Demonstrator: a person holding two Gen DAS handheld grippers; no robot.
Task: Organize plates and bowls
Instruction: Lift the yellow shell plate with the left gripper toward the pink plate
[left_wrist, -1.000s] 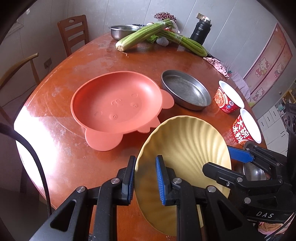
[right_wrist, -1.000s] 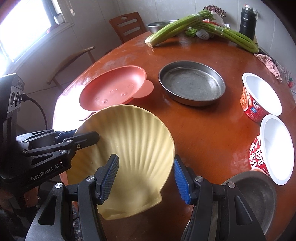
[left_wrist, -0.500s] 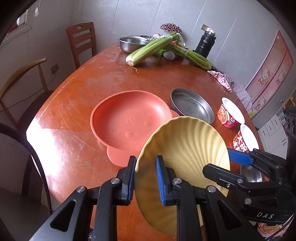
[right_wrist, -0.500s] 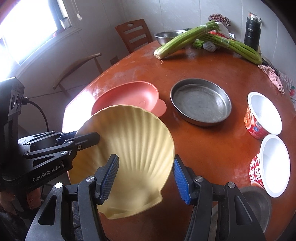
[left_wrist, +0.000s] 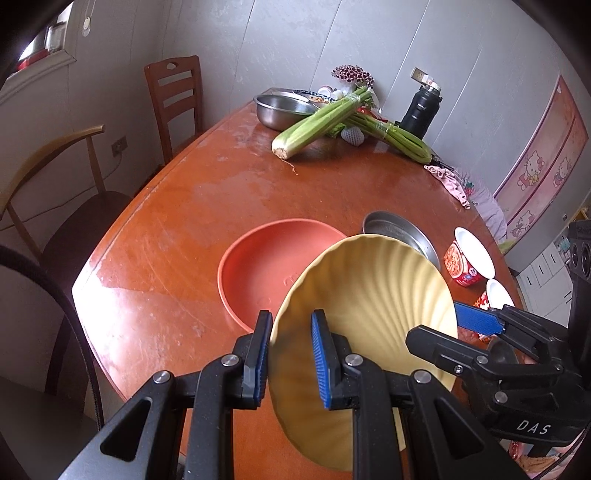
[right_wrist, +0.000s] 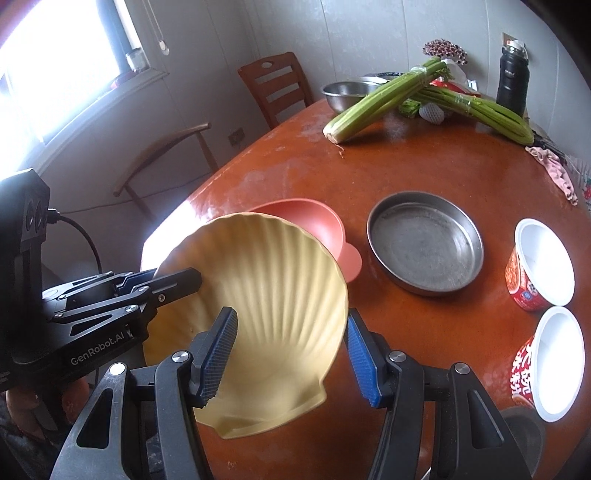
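Both grippers have come up and back from the desk (left_wrist: 155, 206) since a second ago; the pink plate (left_wrist: 266, 266) and the metal pan (right_wrist: 424, 243) now sit further away in both views, and more of the far end shows.

You've got the yellow shell plate (left_wrist: 369, 295) in the air, tilted, over the near edge of the desk. Your left gripper (left_wrist: 288, 354) pinches its left rim, fingers (left_wrist: 320, 362) narrow, one blue pad on each side of the rim. Your right gripper (right_wrist: 288, 354) straddles the plate's right side with its fingers (right_wrist: 360, 360) spread wide: the right pad sits close to the rim, the left pad is over the inside face. Can't tell if either one actually touches.

Shell plate overlaps the near-right part of the pink plate in both views. Metal pan sits just right of the pink plate, empty. Two noodle cups (right_wrist: 539, 266) stand right of the pan, close together. Far end: celery bunches (left_wrist: 317, 122), a steel bowl (left_wrist: 284, 109), a black flask (left_wrist: 419, 107).
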